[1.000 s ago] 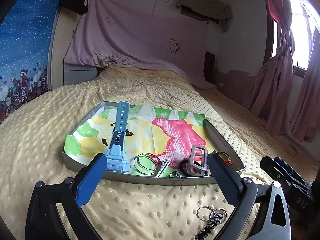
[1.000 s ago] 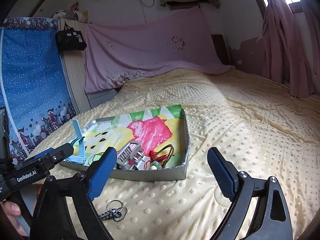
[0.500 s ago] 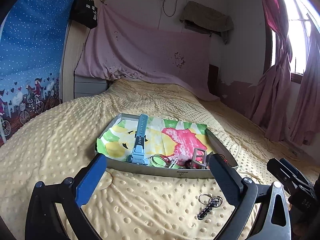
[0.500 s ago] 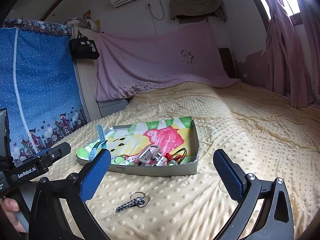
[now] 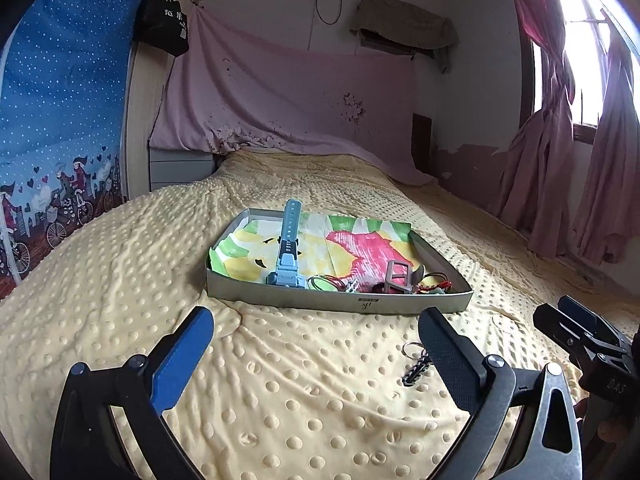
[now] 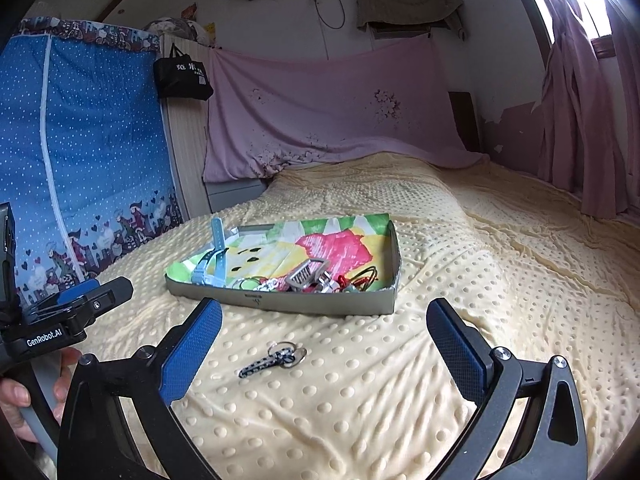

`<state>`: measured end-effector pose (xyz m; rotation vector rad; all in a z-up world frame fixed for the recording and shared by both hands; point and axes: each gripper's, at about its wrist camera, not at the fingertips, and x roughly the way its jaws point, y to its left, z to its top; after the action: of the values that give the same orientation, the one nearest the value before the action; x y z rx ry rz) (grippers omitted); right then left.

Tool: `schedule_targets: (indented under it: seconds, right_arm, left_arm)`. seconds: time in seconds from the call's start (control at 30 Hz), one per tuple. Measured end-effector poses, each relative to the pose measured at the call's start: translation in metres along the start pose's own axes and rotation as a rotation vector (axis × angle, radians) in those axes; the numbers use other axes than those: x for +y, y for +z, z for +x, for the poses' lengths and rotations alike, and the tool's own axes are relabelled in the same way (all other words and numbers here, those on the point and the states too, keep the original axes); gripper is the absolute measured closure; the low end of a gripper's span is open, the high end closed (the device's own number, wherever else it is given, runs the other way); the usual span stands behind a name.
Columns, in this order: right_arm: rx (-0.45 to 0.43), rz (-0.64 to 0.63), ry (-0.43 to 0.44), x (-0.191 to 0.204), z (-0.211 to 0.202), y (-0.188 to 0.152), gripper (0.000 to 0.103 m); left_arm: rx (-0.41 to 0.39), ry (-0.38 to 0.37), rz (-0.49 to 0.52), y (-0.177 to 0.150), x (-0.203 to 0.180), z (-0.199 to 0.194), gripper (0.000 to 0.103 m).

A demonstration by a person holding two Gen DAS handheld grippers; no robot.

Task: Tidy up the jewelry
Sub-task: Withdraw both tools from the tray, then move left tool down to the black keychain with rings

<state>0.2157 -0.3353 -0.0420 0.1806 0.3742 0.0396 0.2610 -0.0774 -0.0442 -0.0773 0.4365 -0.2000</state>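
While both grippers hang above the dotted yellow blanket, the shallow grey tray serves as the landmark for everything else. Inside the tray, a colourful paper liner covers the floor. On the liner, toward the tray's left side, lies a light blue watch, its strap running from the near wall back to the far wall. At the tray's near wall, right of the watch, sit thin wire rings, a silver buckle and a tangle with red cord; the smaller pieces there are too jumbled to tell apart.

Outside the tray, just in front of its near wall, a dark keychain with 2 or more metal rings lies flat on the blanket, touching nothing else.

Nearer the camera than the tray, the left gripper holds its 2 fingers spread wide, with nothing between them. Likewise the right gripper has its fingers spread wide and empty, and the keychain lies on the blanket in the gap between them. A hand grips the left tool's handle, well left of the tray.
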Motion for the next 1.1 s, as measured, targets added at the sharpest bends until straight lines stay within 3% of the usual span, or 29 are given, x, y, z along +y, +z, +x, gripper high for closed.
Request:
schedule_targets:
  seconds: [0.53,0.8,0.87,0.93,1.0,1.1]
  right_arm:
    - [0.061,-0.021,0.049,-0.007,0.009,-0.012,0.002]
    - [0.115,-0.033,0.099,-0.014,0.027,-0.018,0.003]
    - [0.126,-0.032,0.114,-0.015,0.032,-0.02,0.004]
    - [0.141,-0.037,0.125,-0.015,0.038,-0.021,0.02]
    - [0.162,-0.04,0.137,-0.016,0.044,-0.023,0.027]
    - [0.181,-0.044,0.154,-0.016,0.052,-0.025,0.032]
  left_arm:
    - [0.05,-0.046,0.047,-0.013,-0.014,0.008,0.0]
    - [0.095,-0.114,0.09,-0.018,-0.027,0.021,0.0]
    - [0.105,-0.139,0.098,-0.02,-0.03,0.025,0.006]
    - [0.125,-0.164,0.107,-0.021,-0.033,0.03,0.016]
    - [0.152,-0.195,0.113,-0.023,-0.035,0.036,0.025]
    - [0.185,-0.239,0.121,-0.026,-0.038,0.044,0.035]
